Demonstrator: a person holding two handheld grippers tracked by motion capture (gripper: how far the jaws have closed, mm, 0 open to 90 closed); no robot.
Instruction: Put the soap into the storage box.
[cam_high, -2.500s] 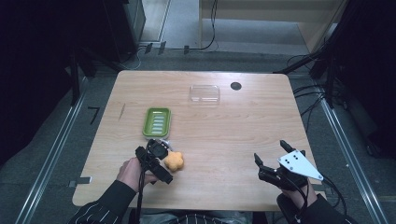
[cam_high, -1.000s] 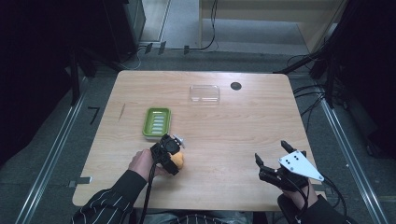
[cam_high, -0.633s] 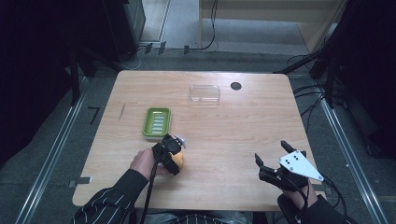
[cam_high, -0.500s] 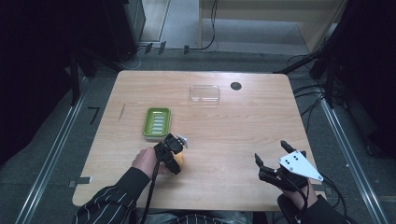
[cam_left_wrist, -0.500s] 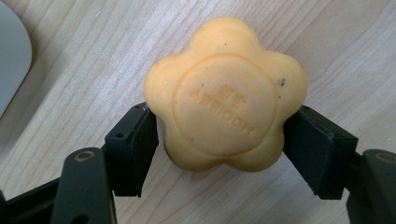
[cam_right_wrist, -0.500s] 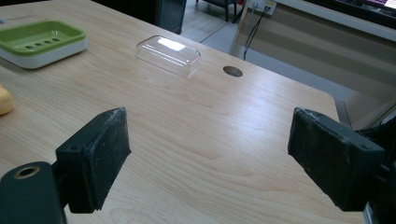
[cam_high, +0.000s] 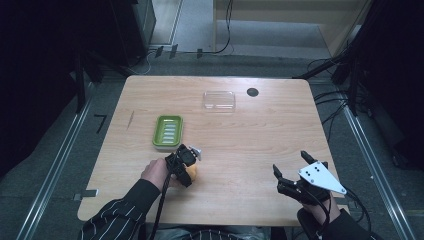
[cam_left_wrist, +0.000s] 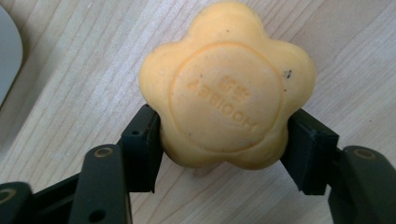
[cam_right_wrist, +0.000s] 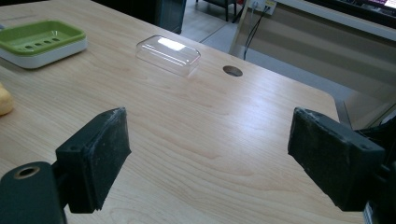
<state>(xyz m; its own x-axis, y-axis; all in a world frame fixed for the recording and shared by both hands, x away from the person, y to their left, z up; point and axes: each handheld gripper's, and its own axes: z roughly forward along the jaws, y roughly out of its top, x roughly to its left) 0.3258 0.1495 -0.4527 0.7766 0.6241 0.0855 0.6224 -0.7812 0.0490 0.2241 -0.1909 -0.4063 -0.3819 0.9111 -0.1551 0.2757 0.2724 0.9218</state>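
Note:
A yellow flower-shaped soap bar (cam_left_wrist: 224, 88) lies on the wooden table (cam_high: 240, 135), and my left gripper (cam_left_wrist: 224, 154) has just been closing on it; both pads now press its sides. From above, the soap (cam_high: 192, 173) peeks out beside the left gripper (cam_high: 182, 165), just in front of a green soap dish (cam_high: 168, 131). My right gripper (cam_right_wrist: 210, 158) stands open near the table's front right, nothing between its pads; in the high view the right gripper (cam_high: 292, 175) is held low by a hand.
A clear plastic lid (cam_high: 219, 99) lies at the back centre, next to a round cable hole (cam_high: 252, 92). From the right gripper view the green dish (cam_right_wrist: 39, 39), the lid (cam_right_wrist: 168, 54) and the hole (cam_right_wrist: 232, 70) sit far ahead.
The left hand came forward from the table's front left to the soap, and its jaws have closed onto it. The right gripper has stayed put.

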